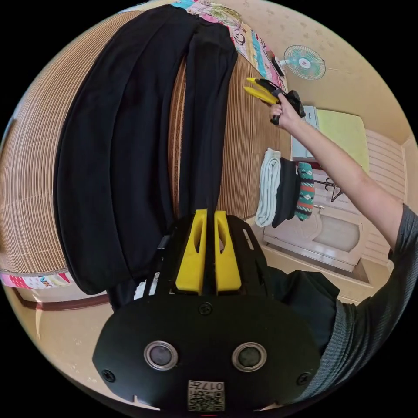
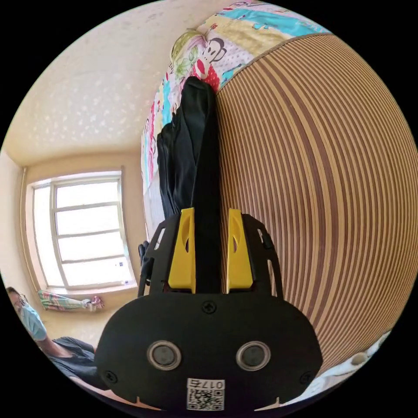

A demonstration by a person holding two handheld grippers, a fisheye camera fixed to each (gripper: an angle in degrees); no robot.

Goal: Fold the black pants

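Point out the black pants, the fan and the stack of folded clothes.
black pants point(image 1: 109, 174): left gripper view, broad upper part.
fan point(image 1: 305, 62): left gripper view, round grille's centre.
stack of folded clothes point(image 1: 285, 191): left gripper view, dark middle piece.

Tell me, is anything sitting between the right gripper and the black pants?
Nothing visible does. In the left gripper view the right gripper hangs just beside the black pants over bare bamboo mat. In its own view, black cloth already lies between its parted jaws. The folded pile sits off to the side.
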